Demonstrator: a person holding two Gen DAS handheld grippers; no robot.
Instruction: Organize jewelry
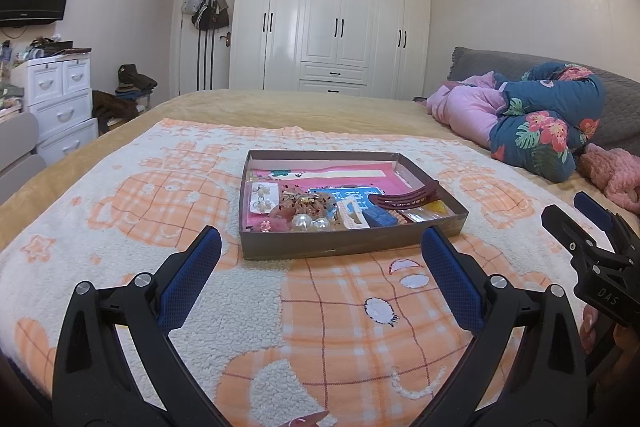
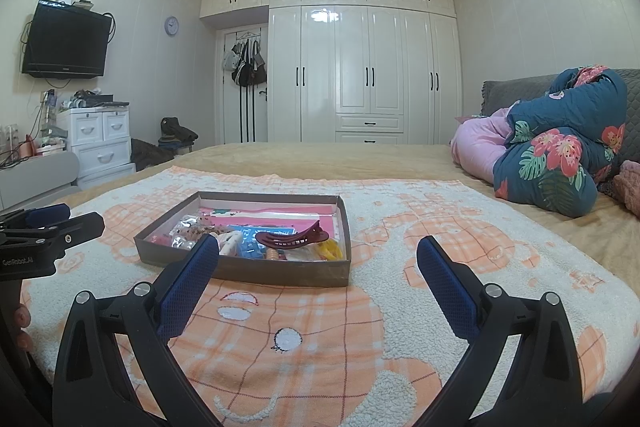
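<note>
**Jewelry tray on the bed, both claws hanging back**

Bedroom setup: white wardrobe (image 2: 360, 67) along the back wall, and a bed covered with a fuzzy orange-and-white blanket (image 1: 160, 195) that works as the table here, probably so small bits don't roll off.

Going left to right. The left gripper (image 1: 320, 267) sits low over the blanket, just short of the near wall of the tray, jaws spread wide with nothing between them. The shallow grey tray (image 1: 352, 247) is in the middle of the blanket and everything jewelry-ish is inside it: earrings on a card (image 1: 264, 199) on the left, a clump of pearl pieces (image 1: 308, 223) next to them, a blue box (image 1: 380, 217), then a dark red hair claw (image 1: 404, 197) lying on top towards the right wall. It's all piled at the near end, the far end is mostly bare pink liner. The small stuff in the clump is too blurry to name, I think beads.

The right gripper (image 2: 316, 287) is off to the tray's right, also wide open and empty, pointed at the near right corner.

Nothing lies loose on the blanket, so this fits either a heap waiting to be sorted or a collection just gathered in
</note>
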